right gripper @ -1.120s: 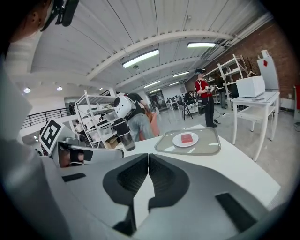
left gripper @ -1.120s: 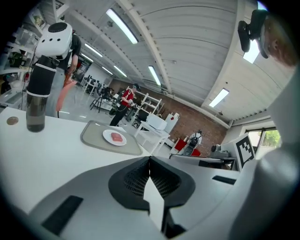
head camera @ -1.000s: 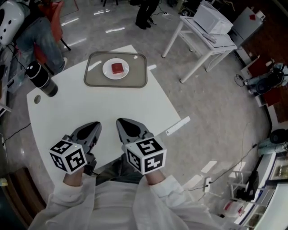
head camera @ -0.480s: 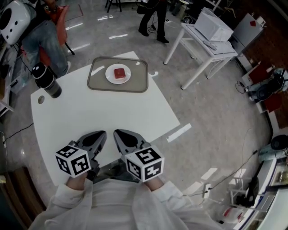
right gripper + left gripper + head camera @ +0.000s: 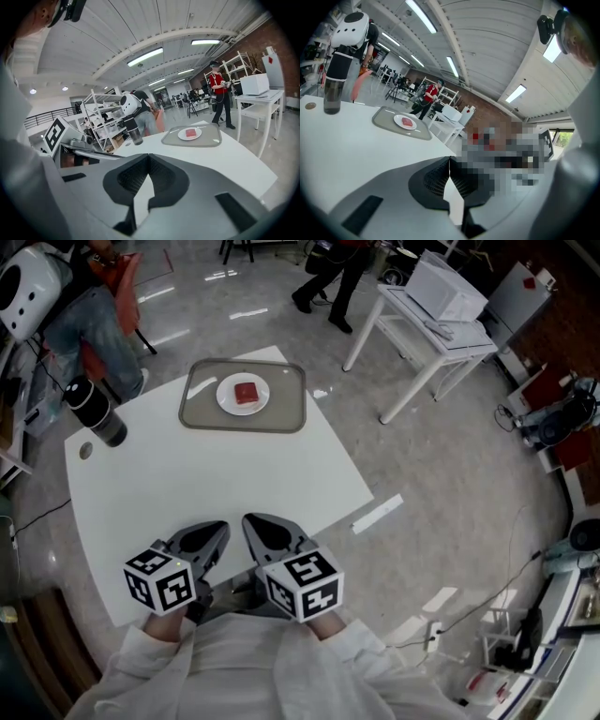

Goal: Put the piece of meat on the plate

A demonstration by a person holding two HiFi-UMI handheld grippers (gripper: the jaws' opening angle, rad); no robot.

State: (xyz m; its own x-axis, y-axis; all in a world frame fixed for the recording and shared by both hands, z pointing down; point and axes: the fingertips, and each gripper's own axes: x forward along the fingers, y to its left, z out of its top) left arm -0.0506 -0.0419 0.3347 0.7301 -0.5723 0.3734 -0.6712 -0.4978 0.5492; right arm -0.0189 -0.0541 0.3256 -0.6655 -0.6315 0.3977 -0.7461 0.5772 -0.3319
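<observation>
The white table (image 5: 216,484) carries the whole work area; its near edge runs under both gripper bodies, and its right edge slants away from the right gripper (image 5: 251,520) toward the far corner; beyond that edge lies open floor, with a white side table (image 5: 441,334) well apart to the far right. The surface ahead of both grippers is bare up to the tray (image 5: 281,413), giving a free straight path forward. The tray lies flat at the far right corner of the table, well ahead of the right gripper, its far rim close to the table's far edge. The left gripper (image 5: 219,527) sits just beside the right one; each has its jaws pressed together at the tips with nothing between them. A black bottle (image 5: 94,413) stands upright far ahead and to the left of the left gripper, near the table's left edge. The white plate (image 5: 225,397) rests in the tray, left of its centre; the piece of meat (image 5: 246,392) lies on the middle of the plate. Compared with half a second ago, both grippers are in nearly the same place at the near edge, jaws closed as before; tray, plate and meat lie as they did.
</observation>
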